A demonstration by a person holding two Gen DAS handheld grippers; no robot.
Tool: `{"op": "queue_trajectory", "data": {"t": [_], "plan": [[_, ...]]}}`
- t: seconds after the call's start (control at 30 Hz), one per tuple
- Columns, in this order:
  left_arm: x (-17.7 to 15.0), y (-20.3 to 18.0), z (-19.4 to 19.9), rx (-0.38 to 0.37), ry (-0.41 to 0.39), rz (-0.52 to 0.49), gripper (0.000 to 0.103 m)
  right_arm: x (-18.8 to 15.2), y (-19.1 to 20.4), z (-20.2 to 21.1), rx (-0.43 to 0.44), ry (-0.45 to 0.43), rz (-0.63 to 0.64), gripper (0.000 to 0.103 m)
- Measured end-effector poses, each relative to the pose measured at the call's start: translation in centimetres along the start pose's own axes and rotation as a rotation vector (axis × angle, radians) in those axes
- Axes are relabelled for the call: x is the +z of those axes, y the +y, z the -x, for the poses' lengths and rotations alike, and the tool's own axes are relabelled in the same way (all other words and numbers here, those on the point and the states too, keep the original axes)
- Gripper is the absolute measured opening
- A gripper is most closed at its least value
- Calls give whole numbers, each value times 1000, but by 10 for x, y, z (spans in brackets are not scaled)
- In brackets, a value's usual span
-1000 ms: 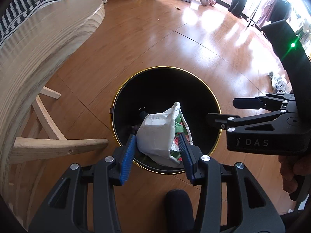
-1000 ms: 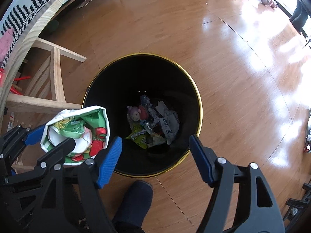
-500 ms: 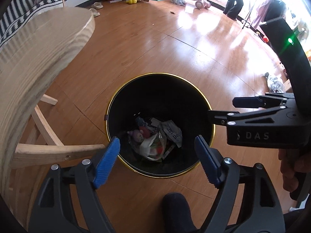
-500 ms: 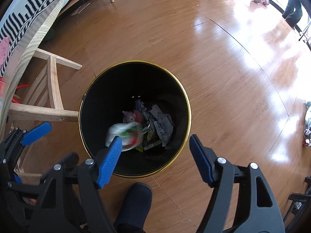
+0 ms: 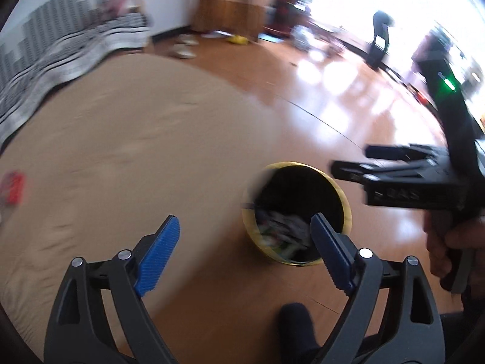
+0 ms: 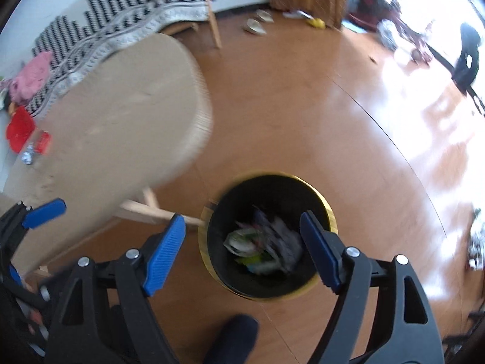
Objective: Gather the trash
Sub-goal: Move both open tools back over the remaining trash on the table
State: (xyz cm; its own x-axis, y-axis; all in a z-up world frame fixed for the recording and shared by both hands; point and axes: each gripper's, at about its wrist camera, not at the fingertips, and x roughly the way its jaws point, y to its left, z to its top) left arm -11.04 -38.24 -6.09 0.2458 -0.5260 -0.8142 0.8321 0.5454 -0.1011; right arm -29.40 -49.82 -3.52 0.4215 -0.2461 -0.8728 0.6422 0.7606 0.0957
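Observation:
A black bin with a gold rim [image 5: 345, 200] [image 6: 329, 212] stands on the wooden floor and holds several crumpled wrappers [image 6: 263, 242] [image 5: 282, 230]. My left gripper [image 5: 244, 251] is open and empty, high above the floor at the table's edge, left of the bin. My right gripper [image 6: 242, 248] is open and empty above the bin; it also shows at the right of the left wrist view [image 5: 394, 166]. Red packets [image 6: 27, 133] and a small crumpled foil piece [image 6: 28, 157] lie on the table's far left.
A round light-wood table [image 5: 106, 139] [image 6: 121, 115] fills the left, with its legs [image 6: 157, 210] next to the bin. A striped cloth [image 6: 121, 21] lies behind it. A dark shoe [image 5: 297, 318] is below the grippers. Small clutter lies on the floor at far right [image 6: 477, 242].
My left gripper opened and dropped the white and green bag into the bin. Both grippers then rose and swung left, so the tabletop has come into view. The frames are motion-blurred.

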Motion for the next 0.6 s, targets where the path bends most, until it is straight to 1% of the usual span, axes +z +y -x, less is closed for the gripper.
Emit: {"op": "queue_trajectory", "data": {"t": [0.07,0.1,0.13,0.2,0.23,0.27,0.3,0.33,0.4,0.47,0.6], "plan": [[-2,45,10,61,-12,69,87,11,35,-5,29,-14,45,77],[-6,80,17,119,-14,122,87,17,55,-9,49,-17,68,77],[-9,104,21,160,-16,156,87,24,80,-15,74,-15,98,78],[-19,154,28,266,-15,224,87,33,125,-26,117,-6,157,78],[-26,186,33,321,-14,270,87,38,152,-33,140,-3,193,79],[-32,211,37,354,-11,310,87,42,182,-39,162,1,234,80],[-37,234,41,382,-7,351,87,44,197,-43,173,5,256,80],[-44,261,45,412,-3,403,87,45,223,-50,187,13,296,80],[-50,296,52,442,-8,468,87,47,269,-63,197,22,368,81],[-53,328,52,465,-8,525,87,48,302,-76,207,39,411,82],[-52,363,43,467,-7,590,87,47,339,-94,203,55,462,83]]}}
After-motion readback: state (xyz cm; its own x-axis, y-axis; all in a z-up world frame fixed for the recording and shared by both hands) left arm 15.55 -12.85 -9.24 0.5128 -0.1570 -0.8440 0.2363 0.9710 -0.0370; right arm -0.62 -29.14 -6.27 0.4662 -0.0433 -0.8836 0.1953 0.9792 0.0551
